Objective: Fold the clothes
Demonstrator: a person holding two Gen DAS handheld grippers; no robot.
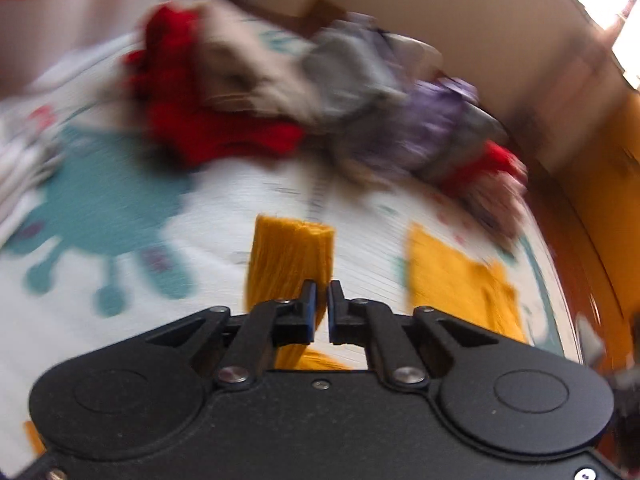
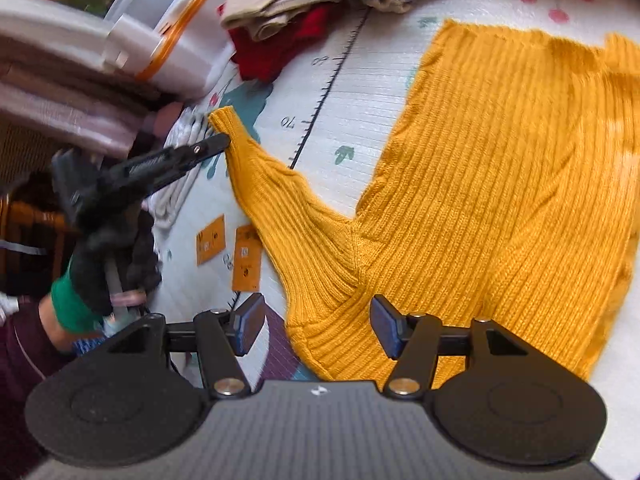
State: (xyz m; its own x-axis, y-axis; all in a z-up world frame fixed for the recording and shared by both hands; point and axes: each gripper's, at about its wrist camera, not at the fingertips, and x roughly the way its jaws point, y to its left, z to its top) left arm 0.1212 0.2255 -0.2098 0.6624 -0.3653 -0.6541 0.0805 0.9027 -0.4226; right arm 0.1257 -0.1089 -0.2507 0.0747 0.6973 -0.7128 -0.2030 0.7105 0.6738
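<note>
Right wrist view: left gripper (image 2: 222,142) jaws pinch the mustard sweater (image 2: 500,184) sleeve cuff (image 2: 224,118); right gripper (image 2: 316,326) jaws gape wide.

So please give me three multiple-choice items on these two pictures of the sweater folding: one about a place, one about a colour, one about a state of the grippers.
1. Where does the left gripper hold the sweater?
A. at the sleeve cuff
B. at the bottom hem
C. at the collar

2. What colour is the sweater?
A. red
B. mustard yellow
C. purple

3. How do the fingers of the right gripper stand?
A. shut on the sweater
B. shut on nothing
C. open, over the sweater near its shoulder

Answers:
1 A: the right wrist view shows its tip pinching the sleeve just below the cuff.
2 B: the ribbed knit is mustard yellow in both views.
3 C: a wide gap between the fingers shows the knit behind it.
</note>
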